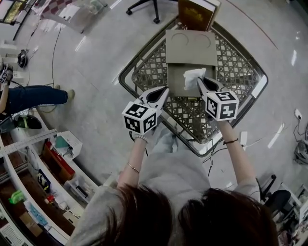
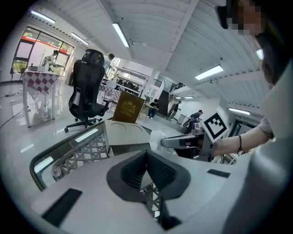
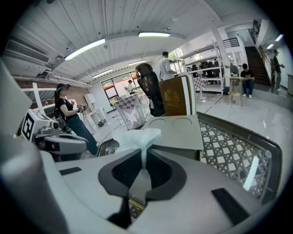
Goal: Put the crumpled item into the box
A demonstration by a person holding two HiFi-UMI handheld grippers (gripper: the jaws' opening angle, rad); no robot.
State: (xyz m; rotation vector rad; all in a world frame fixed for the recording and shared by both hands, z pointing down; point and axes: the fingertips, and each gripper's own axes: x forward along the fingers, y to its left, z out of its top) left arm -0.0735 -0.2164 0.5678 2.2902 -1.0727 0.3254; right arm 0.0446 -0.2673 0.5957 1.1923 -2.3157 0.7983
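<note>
The crumpled white item sticks out of my right gripper, which is shut on it. It hangs just over the open grey-brown cardboard box standing on the lattice table. The box's lid flap lies open on the far side. My left gripper hovers just left of the box, its jaws together with nothing between them. The item and right gripper also show in the left gripper view.
A brown case with a gold emblem stands behind the box. A black office chair is on the floor beyond the table. Shelves and a person's leg are at the left.
</note>
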